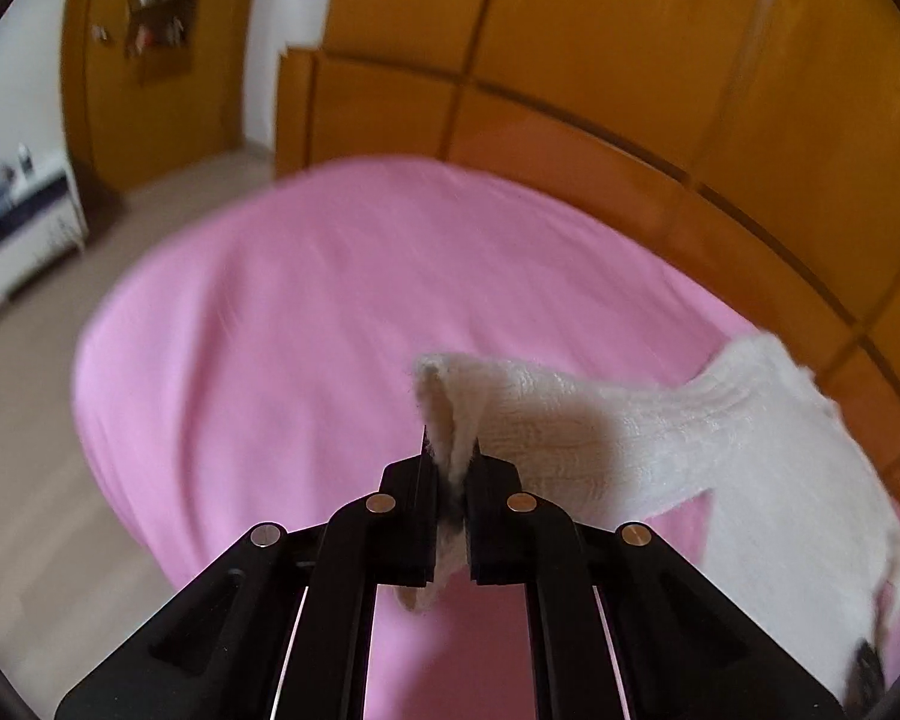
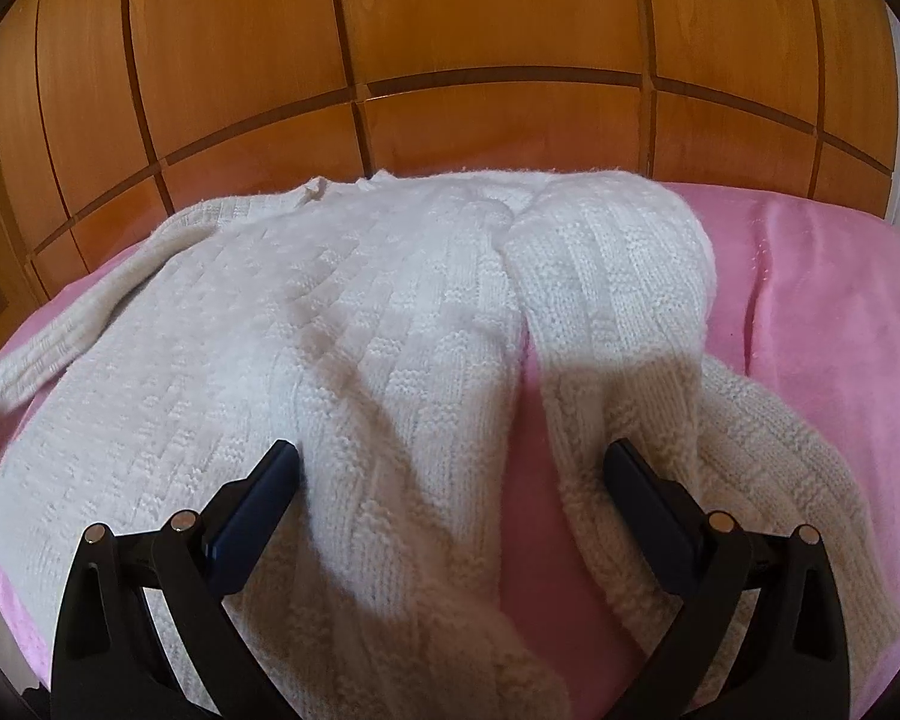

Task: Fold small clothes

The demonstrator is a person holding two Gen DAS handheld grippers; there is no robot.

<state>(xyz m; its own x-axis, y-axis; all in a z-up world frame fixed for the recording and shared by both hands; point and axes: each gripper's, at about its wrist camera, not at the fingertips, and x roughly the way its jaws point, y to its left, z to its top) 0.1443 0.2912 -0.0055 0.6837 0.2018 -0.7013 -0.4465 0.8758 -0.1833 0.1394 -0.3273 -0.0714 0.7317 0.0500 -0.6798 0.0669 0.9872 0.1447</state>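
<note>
Pinching a sleeve cuff of the white knit sweater (image 1: 630, 438), the left gripper (image 1: 450, 468) lifts it over the pink bed (image 1: 270, 330); right gripper (image 2: 450, 480) hovers, jaws spread wide.

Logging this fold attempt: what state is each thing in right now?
Left gripper: shut on the sweater's sleeve end.
Right gripper: open, above the sweater.
Sweater: spread on the bed, front panels parted, one sleeve lifted.
Bed: covered by a pink sheet.
</note>
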